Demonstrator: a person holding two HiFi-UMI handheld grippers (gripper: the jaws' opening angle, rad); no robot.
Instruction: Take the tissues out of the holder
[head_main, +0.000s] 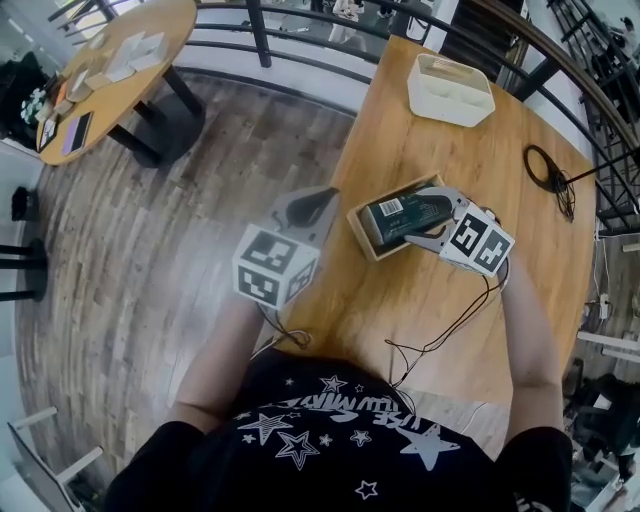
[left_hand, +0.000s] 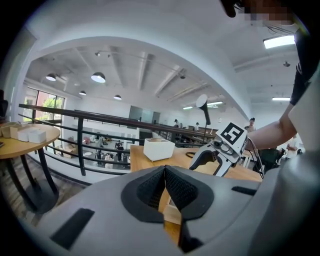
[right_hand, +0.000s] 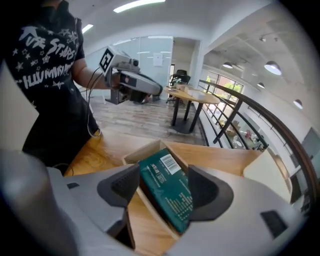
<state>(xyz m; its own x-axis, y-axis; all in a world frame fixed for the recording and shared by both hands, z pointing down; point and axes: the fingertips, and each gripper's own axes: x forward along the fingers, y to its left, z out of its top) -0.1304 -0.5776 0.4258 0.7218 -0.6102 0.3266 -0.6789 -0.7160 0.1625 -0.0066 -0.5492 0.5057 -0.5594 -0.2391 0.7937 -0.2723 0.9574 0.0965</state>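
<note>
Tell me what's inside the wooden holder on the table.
A dark green tissue pack with a white barcode label sits inside the wooden holder, filling most of it. Whatever is beneath the pack, including the holder's floor, is covered and cannot be seen.

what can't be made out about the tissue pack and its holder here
- Near end of the tissue pack: right gripper view, behind the right gripper.
- Its small print: right gripper view, blurred.
- One end of the wooden holder: head view, under the right gripper.
</note>
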